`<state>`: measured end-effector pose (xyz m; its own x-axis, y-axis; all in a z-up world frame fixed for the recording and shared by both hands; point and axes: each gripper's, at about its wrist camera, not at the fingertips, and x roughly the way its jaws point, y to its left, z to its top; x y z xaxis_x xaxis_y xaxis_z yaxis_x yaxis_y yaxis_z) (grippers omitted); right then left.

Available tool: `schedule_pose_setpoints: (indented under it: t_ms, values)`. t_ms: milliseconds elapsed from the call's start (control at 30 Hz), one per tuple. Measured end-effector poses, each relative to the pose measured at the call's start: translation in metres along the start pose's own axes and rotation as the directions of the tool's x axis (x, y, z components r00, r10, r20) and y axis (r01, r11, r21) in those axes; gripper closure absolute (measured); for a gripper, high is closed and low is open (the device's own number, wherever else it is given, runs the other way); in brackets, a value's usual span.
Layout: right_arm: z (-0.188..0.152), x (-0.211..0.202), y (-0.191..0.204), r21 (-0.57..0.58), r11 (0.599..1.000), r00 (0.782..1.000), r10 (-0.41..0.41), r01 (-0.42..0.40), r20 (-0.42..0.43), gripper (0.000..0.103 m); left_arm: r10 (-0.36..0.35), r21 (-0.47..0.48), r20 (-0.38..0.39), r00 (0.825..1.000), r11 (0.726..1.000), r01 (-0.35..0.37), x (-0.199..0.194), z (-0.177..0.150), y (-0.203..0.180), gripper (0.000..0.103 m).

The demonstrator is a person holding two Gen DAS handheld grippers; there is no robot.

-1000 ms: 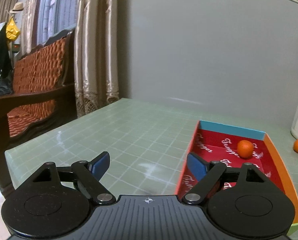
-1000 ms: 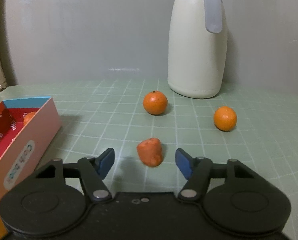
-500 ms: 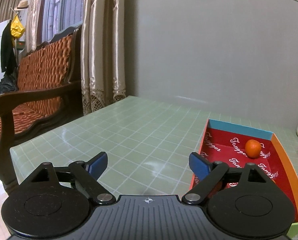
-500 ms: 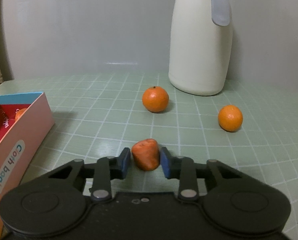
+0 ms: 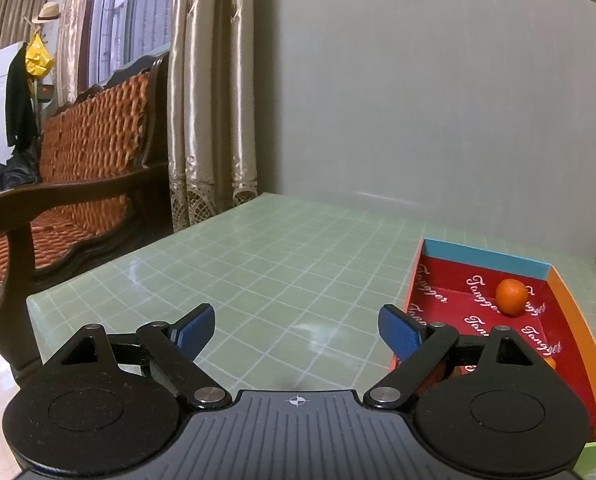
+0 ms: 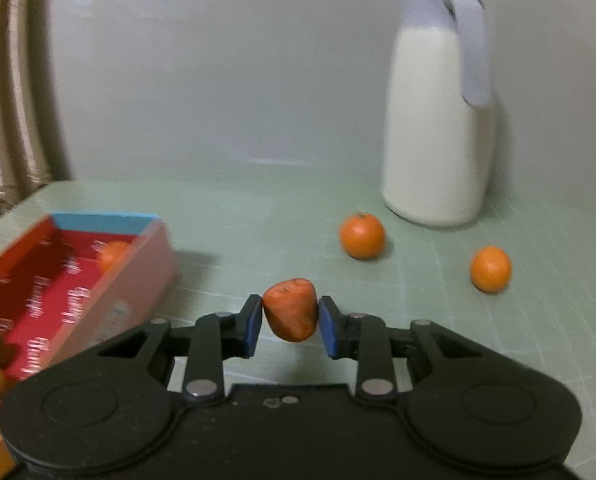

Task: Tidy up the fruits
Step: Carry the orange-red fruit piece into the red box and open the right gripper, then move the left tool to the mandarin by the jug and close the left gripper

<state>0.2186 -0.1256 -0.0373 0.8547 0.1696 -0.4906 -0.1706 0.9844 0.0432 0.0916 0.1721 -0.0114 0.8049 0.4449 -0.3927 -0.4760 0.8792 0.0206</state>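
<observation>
Fruit sorting partly done, judging by the layout: one orange (image 5: 511, 296) already lying in the red box (image 5: 570, 320) near its blue far wall, plus some brownish items at the box's near end, too blurred to name. Still waiting out on the surface (image 6: 257, 208), toward its far right edge: two oranges, one (image 6: 362, 236) just in front of the white jug (image 6: 438, 120), the other (image 6: 490, 269) further right, both well apart from the box.

Right gripper (image 6: 289, 320) having just been closing, now clenching its fingers (image 6: 251, 326) on a reddish-orange fruit (image 6: 290, 309), pads pressing both flanks. Holding it clear of the surface, it seems, to the right of the box's long side wall. Fruit tapering: broad rounded shoulder up and slightly away, narrower end pointing down toward the camera, long axis roughly upright with a small tilt. Gripping across the short width, so likely carrying steadily.

Left gripper (image 5: 298, 332) hanging with fingers spread wide and released, nothing between them, over bare surface just left of the box.

Remaining, by this reading: dropping the held fruit into the box, then fetching the two loose oranges
</observation>
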Motion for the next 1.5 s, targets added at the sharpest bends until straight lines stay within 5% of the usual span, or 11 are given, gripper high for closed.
schedule_pose_setpoints:
  t_ms: [333, 800, 1233, 1500]
  values:
    - [0.007, -0.033, 0.049, -0.103, 0.971, 0.972, 0.225, -0.218, 0.063, 0.074, 0.009, -0.006, 0.008, 1.0, 1.0, -0.009, -0.004, 0.0, 0.003, 0.014]
    - [-0.015, -0.041, 0.114, -0.255, 0.894, 0.928, 0.371, -0.37, -0.045, 0.073, 0.017, -0.022, 0.006, 1.0, 1.0, -0.017, -0.009, 0.001, 0.015, 0.014]
    - [-0.014, -0.058, 0.11, -0.278, 0.901, 0.938, 0.347, -0.333, 0.002, 0.052, 0.002, 0.004, 0.016, 1.0, 1.0, -0.002, -0.012, 0.0, 0.003, 0.014]
    - [-0.007, -0.069, 0.072, -0.217, 0.962, 0.976, 0.191, -0.164, 0.108, 0.037, -0.078, 0.084, 0.037, 0.996, 0.994, 0.075, -0.02, 0.0, -0.034, 0.014]
